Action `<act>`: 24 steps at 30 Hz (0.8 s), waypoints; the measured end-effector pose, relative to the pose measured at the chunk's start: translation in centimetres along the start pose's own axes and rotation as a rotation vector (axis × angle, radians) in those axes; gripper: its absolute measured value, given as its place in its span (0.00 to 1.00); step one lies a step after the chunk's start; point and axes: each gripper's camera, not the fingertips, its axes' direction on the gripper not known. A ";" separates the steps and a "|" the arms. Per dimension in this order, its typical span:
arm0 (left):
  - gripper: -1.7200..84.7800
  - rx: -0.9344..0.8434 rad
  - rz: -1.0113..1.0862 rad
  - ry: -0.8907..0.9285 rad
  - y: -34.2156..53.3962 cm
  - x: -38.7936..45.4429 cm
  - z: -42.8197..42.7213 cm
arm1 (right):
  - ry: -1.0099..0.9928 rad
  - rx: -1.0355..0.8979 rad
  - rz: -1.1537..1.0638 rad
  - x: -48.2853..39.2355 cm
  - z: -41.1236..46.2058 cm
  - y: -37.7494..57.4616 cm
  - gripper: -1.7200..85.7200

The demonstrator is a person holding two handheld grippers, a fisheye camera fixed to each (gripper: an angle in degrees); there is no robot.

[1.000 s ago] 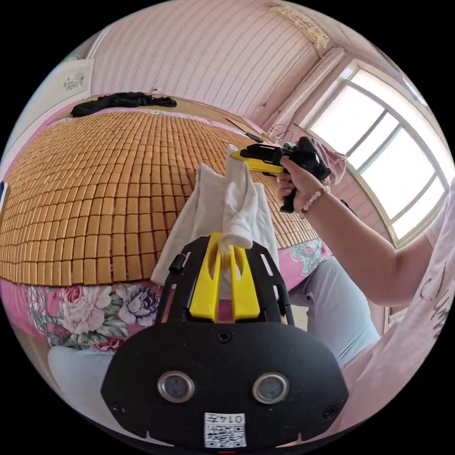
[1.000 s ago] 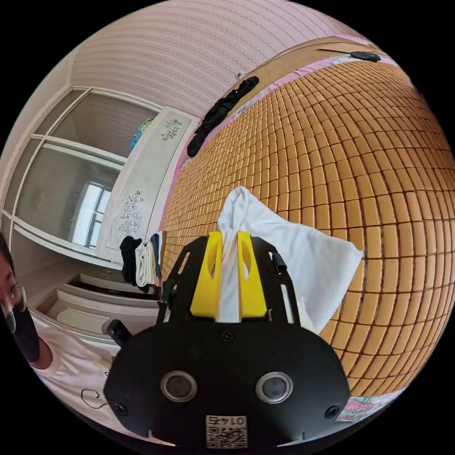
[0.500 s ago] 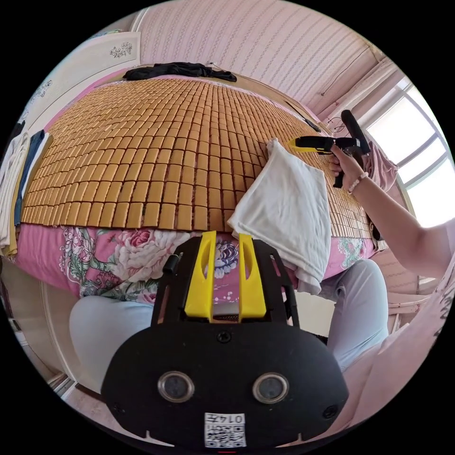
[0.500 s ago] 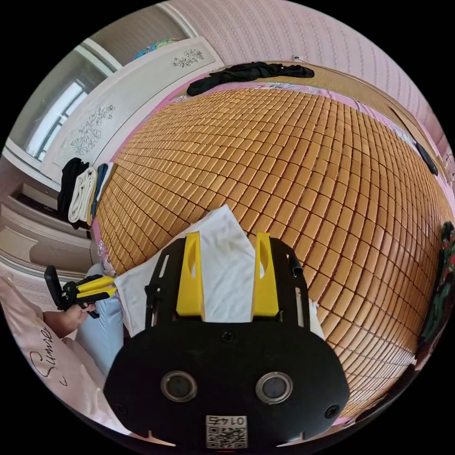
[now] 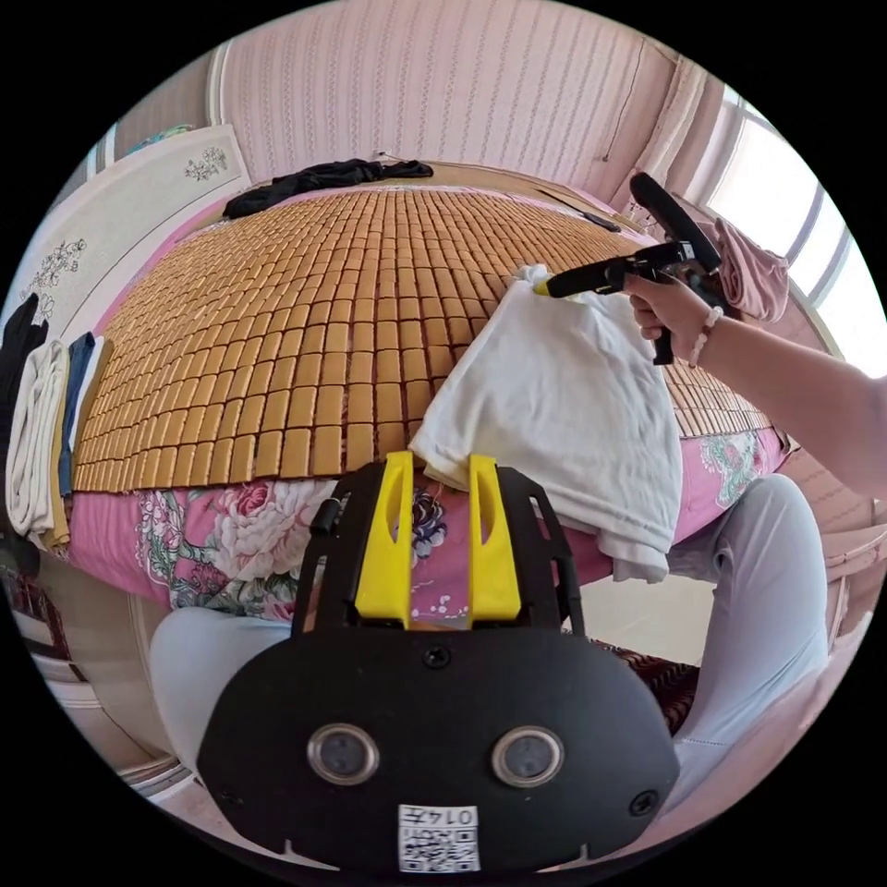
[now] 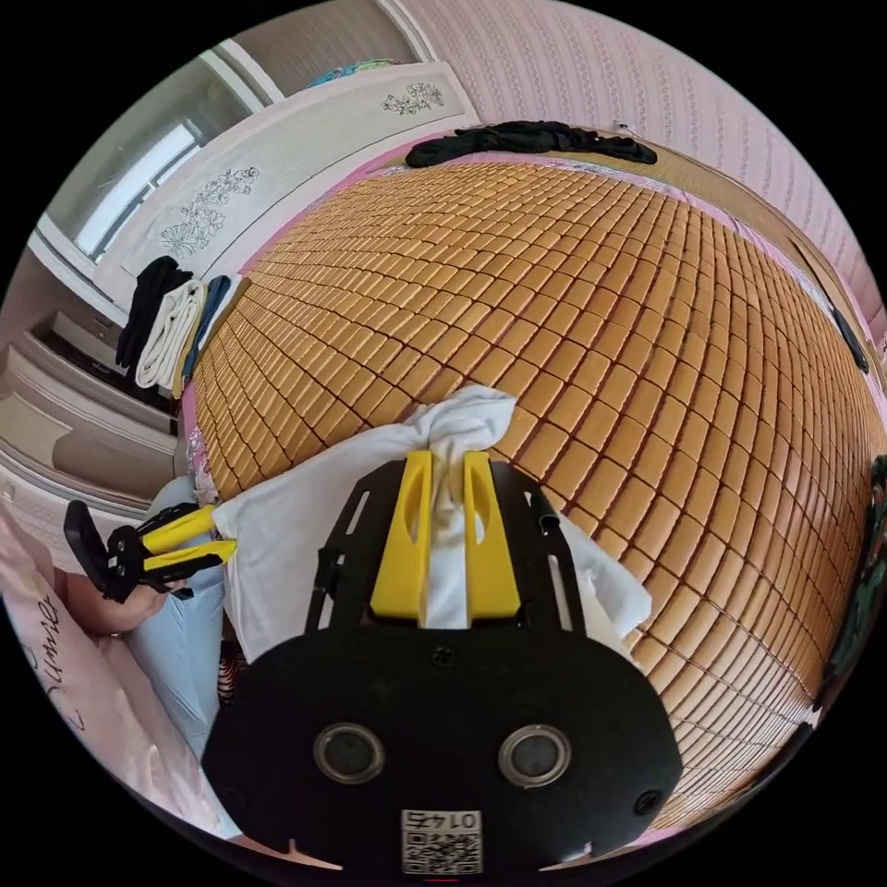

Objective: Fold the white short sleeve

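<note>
The white short sleeve [image 5: 564, 407] lies folded on the bamboo mat [image 5: 305, 305] at the bed's near edge, its lower end hanging over the side. My left gripper [image 5: 440, 462] stands open just short of the near corner, holding nothing. My right gripper [image 5: 554, 285], in a person's hand [image 5: 670, 309], pinches the far corner. In the right gripper view, my right gripper [image 6: 447, 457] is shut on a bunched corner of the white short sleeve [image 6: 305, 527]. My left gripper [image 6: 199, 545] shows beside the opposite corner, jaws apart.
A black garment [image 5: 314, 177] lies along the bed's far edge. Several folded clothes [image 5: 46, 416] sit stacked at the left end of the mat. Below the mat hangs a pink floral sheet [image 5: 231, 527]. The person's legs [image 5: 767, 573] stand against the bed.
My left gripper let go of the shirt and drew back from it. The shirt came down flat on the mat. My right gripper opened, then shut again on the far corner.
</note>
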 end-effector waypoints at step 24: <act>0.01 0.670 -0.153 -0.171 18.2 -6.0 -34.6 | -0.188 0.567 -0.507 -26.7 -23.7 4.5 0.06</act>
